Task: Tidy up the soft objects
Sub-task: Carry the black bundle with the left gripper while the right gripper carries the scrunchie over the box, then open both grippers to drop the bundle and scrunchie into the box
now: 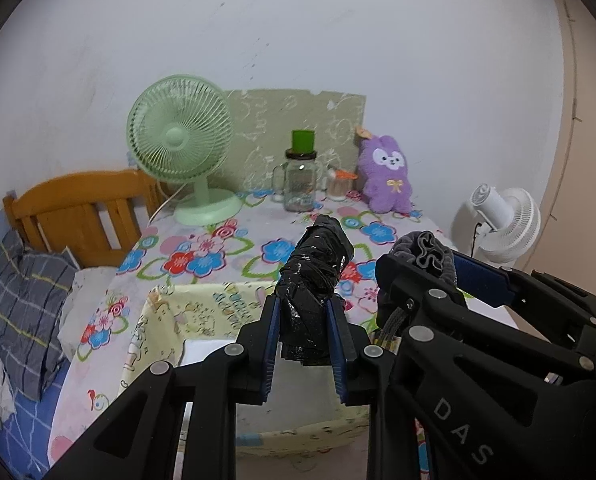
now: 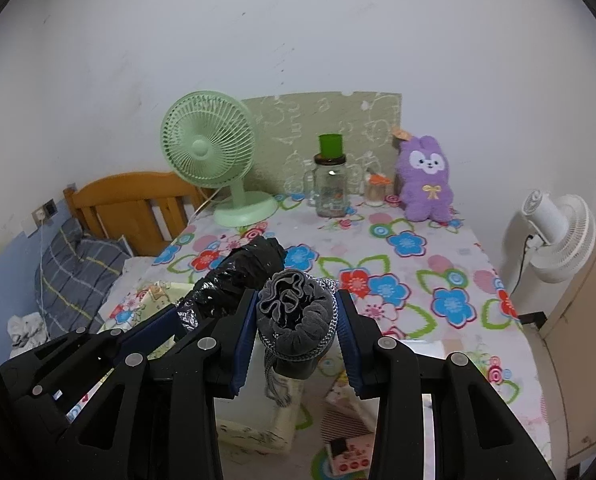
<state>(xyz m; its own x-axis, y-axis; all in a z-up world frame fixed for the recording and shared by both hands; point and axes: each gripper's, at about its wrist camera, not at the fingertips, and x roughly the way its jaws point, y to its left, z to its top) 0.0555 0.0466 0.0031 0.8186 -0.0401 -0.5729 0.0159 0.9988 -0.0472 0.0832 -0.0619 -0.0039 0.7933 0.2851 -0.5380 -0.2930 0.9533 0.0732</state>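
My left gripper is shut on a black plastic-wrapped roll, which stands up between the blue pads above a pale yellow fabric box. My right gripper is shut on a rolled grey sock bundle with a cord hanging below it. In the left wrist view the right gripper sits close on the right with the grey bundle. The black roll and the left gripper show at the left of the right wrist view. A purple plush toy stands at the table's far right.
A flowered tablecloth covers the table. At the back stand a green fan, a glass jar with green lid and a small cup. A white fan is right of the table, a wooden bed headboard left. A small patterned box lies below.
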